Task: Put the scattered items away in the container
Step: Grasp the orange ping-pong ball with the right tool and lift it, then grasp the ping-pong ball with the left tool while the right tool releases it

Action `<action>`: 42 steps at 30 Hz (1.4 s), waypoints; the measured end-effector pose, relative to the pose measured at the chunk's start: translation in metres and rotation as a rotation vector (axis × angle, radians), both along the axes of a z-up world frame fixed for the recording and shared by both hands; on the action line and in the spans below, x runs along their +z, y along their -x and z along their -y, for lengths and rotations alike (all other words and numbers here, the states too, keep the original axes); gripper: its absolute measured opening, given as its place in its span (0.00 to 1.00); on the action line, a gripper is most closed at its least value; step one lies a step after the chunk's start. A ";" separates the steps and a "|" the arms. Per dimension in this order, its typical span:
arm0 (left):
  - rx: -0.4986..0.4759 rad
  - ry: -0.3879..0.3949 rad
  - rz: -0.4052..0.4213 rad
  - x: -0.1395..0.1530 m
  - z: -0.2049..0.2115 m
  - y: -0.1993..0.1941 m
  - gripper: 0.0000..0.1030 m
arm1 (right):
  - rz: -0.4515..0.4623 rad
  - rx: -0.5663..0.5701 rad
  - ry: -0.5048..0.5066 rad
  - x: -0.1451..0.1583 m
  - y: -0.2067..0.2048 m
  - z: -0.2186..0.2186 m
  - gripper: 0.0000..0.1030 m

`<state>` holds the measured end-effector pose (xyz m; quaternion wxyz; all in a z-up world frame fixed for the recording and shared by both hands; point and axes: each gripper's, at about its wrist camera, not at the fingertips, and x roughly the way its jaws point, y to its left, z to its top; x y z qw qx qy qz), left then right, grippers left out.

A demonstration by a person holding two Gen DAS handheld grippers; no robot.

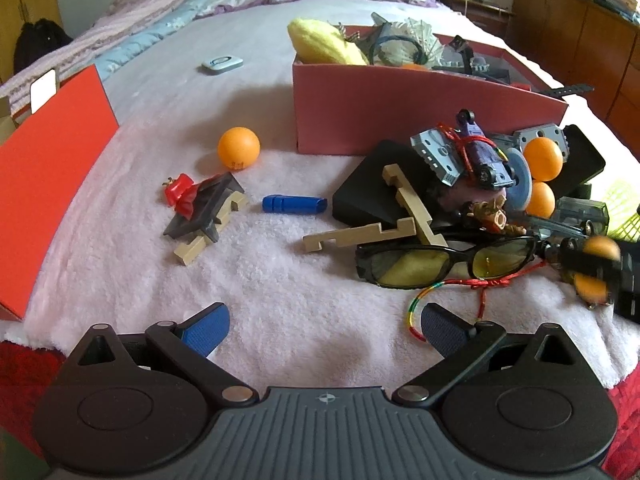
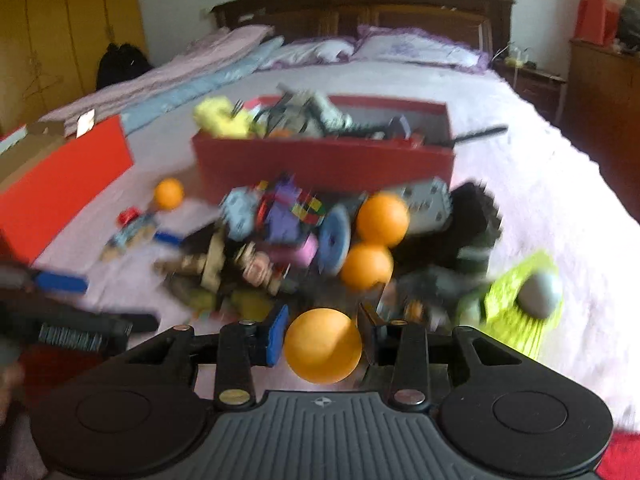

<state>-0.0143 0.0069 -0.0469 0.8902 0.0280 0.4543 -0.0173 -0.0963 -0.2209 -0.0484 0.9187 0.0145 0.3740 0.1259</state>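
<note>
Fingers (image 1: pixel 208 330) of the left gripper (image 1: pixel 325 330) stand wide apart over the pink blanket (image 1: pixel 280 280) with nothing between them. Fingers (image 2: pixel 276 334) of the right gripper (image 2: pixel 322 334) are clamped on an orange ball (image 2: pixel 323 346), one pad against each side; this view is blurred.

Toward the left edge of the bed lies a flat red lid (image 1: pixel 48 184). Next comes a loose orange ball (image 1: pixel 239 148), and nearer the camera a small red figure (image 1: pixel 181 192) on a dark block with wooden pieces (image 1: pixel 208 216), then a blue capped stick (image 1: pixel 294 204).

Behind these, mid-bed, stands the red box (image 1: pixel 400 116), the container. It is already heaped: a yellow plush (image 1: pixel 320 46) at its left end, a pale tangle with a dark ring (image 1: pixel 404 46) in the middle, grey parts (image 1: pixel 476 66) to the right, and a black strap (image 1: pixel 568 90) sticking out over the right corner.

A pile lies against the box's front wall. In it are wooden puzzle pieces (image 1: pixel 400 216) leaning on a black case (image 1: pixel 376 188), yellow-lensed glasses (image 1: pixel 444 262) in front, a striped cord (image 1: pixel 424 304) just beside the left gripper's right finger, a purple toy car (image 1: pixel 480 156) atop grey blocks, a blue disc (image 1: pixel 524 180), and two orange balls (image 1: pixel 543 160) touching each other. Farthest right sits a neon-yellow mesh thing (image 2: pixel 516 300).
</note>
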 end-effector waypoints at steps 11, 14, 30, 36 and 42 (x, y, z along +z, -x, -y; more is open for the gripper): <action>-0.058 -0.004 0.006 -0.001 0.008 0.008 1.00 | -0.066 0.058 0.007 -0.022 0.043 -0.009 0.62; -0.101 -0.011 0.017 -0.002 0.015 0.012 1.00 | -0.032 0.024 -0.014 -0.015 0.051 0.002 0.66; -0.575 0.033 0.142 0.001 0.108 0.032 1.00 | 0.043 -0.317 -0.098 -0.005 0.042 0.073 0.67; -0.663 -0.034 0.132 -0.023 0.141 0.025 0.44 | 0.039 -0.349 -0.095 -0.004 0.046 0.082 0.67; -0.604 0.052 0.115 -0.023 0.122 0.021 0.38 | 0.002 -0.341 -0.111 -0.013 0.049 0.084 0.67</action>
